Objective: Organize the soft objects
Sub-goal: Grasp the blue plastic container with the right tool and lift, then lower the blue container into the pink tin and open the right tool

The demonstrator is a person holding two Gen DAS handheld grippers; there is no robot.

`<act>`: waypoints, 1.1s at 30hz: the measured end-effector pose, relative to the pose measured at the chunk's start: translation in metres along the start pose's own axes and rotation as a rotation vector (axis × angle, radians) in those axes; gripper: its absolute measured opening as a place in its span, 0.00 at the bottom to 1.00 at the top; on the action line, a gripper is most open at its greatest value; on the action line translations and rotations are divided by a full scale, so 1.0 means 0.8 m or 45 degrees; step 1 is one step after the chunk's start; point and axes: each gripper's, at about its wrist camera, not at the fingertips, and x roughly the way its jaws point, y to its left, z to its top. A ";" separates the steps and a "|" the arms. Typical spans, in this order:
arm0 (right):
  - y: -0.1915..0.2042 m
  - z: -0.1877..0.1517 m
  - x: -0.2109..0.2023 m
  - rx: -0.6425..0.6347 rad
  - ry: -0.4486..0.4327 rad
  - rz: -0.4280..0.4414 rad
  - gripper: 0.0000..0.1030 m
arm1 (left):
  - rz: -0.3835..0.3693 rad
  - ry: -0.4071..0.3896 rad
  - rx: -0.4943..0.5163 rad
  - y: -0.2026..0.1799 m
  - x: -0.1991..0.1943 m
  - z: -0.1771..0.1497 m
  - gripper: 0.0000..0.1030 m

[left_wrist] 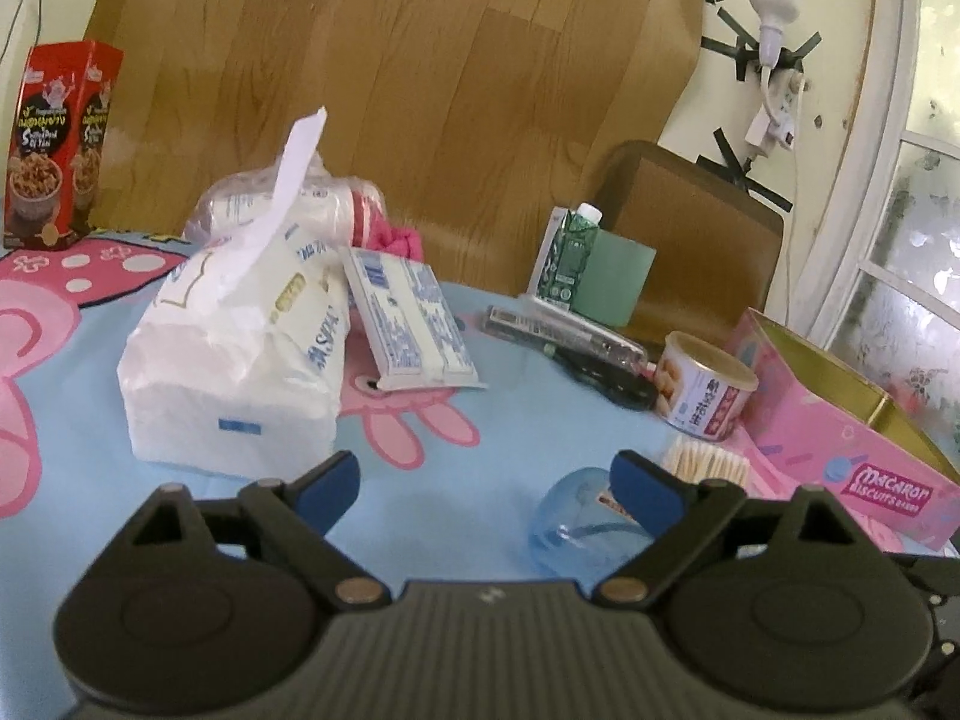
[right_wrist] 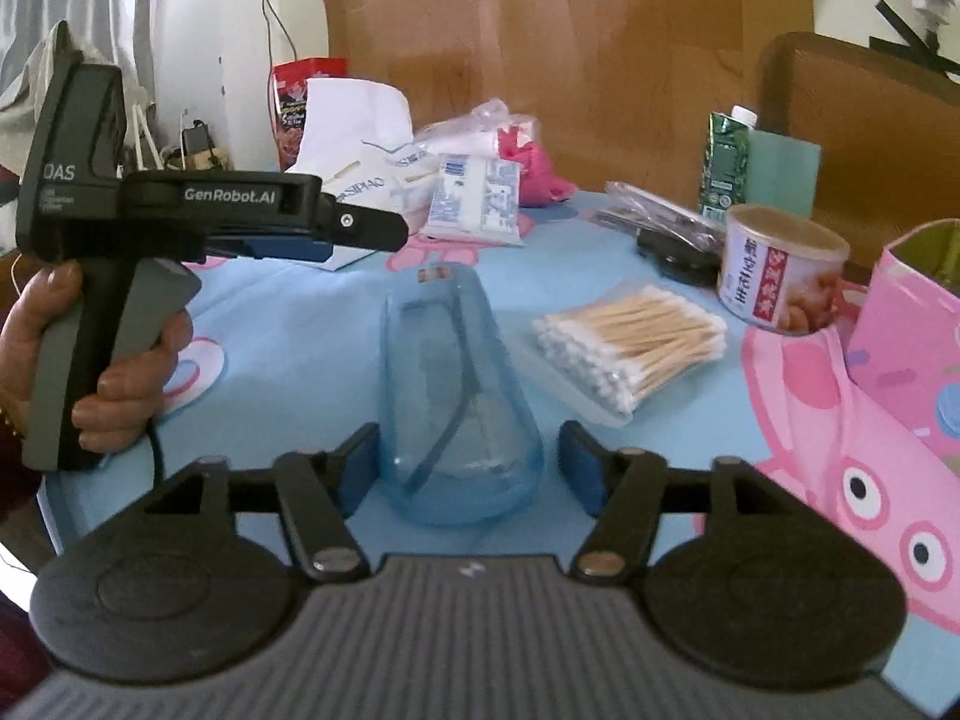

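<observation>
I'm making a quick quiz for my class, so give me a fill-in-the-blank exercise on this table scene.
1. The blue transparent cup lies on its ____.
2. The right tongs have their fingers on either side of the ____.
3. The cotton swabs lie between the cup and the ____.

Missing: side; cup; can

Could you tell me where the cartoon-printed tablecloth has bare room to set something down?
Bare cloth lies between the white tissue pack and the clear blue plastic cup. A smaller gap runs behind the cup, before the flat wipes packet. The right side is crowded: cotton swabs, food can, pink biscuit box.
</observation>
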 end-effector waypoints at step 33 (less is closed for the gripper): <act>-0.107 0.004 -0.104 0.112 -0.438 -0.441 0.54 | -0.500 0.225 0.130 -0.252 0.103 0.075 0.64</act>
